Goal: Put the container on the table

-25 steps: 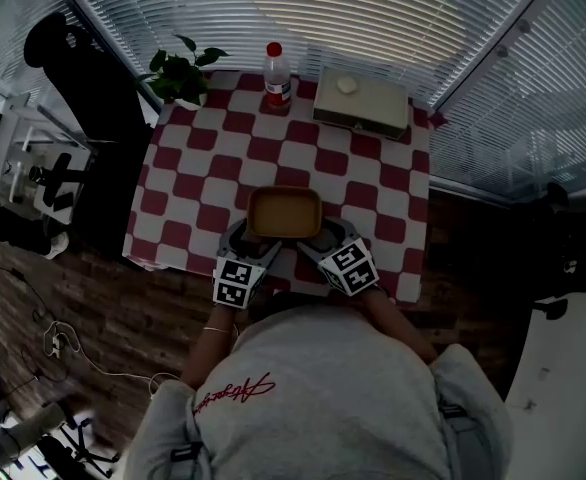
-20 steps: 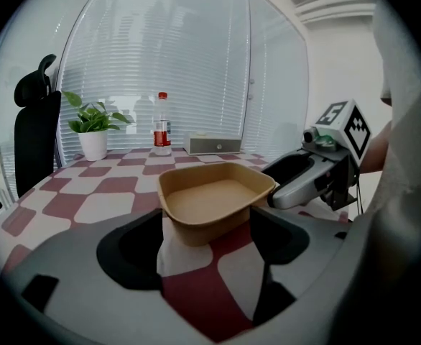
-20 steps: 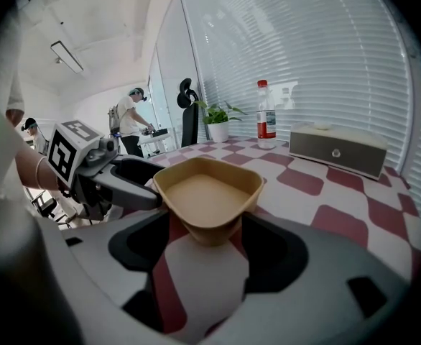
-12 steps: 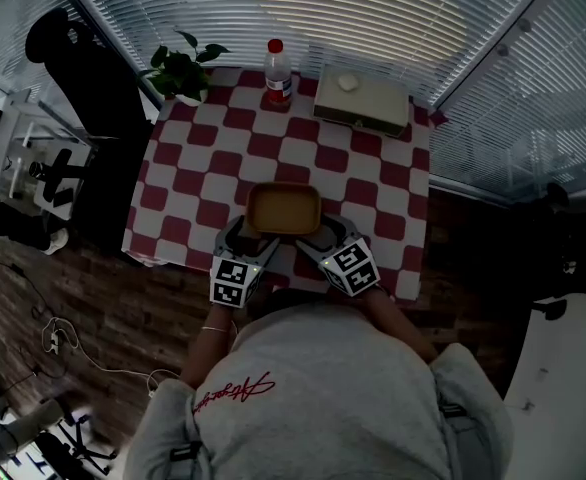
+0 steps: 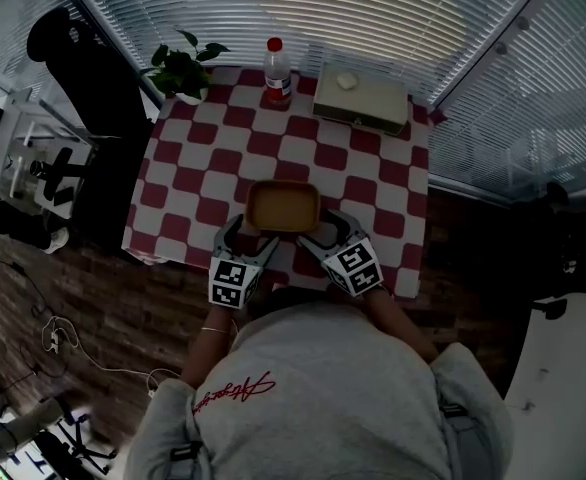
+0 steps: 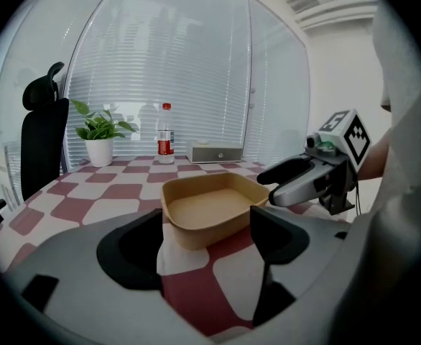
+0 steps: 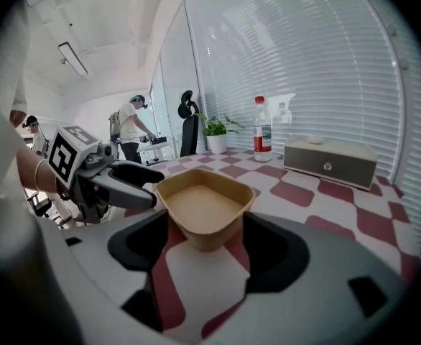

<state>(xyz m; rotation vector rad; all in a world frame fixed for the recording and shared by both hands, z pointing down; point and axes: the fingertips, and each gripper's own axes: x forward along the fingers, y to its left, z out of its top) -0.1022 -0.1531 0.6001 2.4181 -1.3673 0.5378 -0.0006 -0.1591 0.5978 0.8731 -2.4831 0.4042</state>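
Left gripper (image 5: 248, 238) and right gripper (image 5: 323, 236) gape wide, each straddling a near corner of the container (image 5: 284, 208).

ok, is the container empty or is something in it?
Empty: the container shows only its bare tan floor in both gripper views.

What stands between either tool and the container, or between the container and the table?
Nothing visible. The container sits on the checked table, its near corners right at the parted jaws of the left tool and right tool. The bottle, plant and box stand at the far edge.
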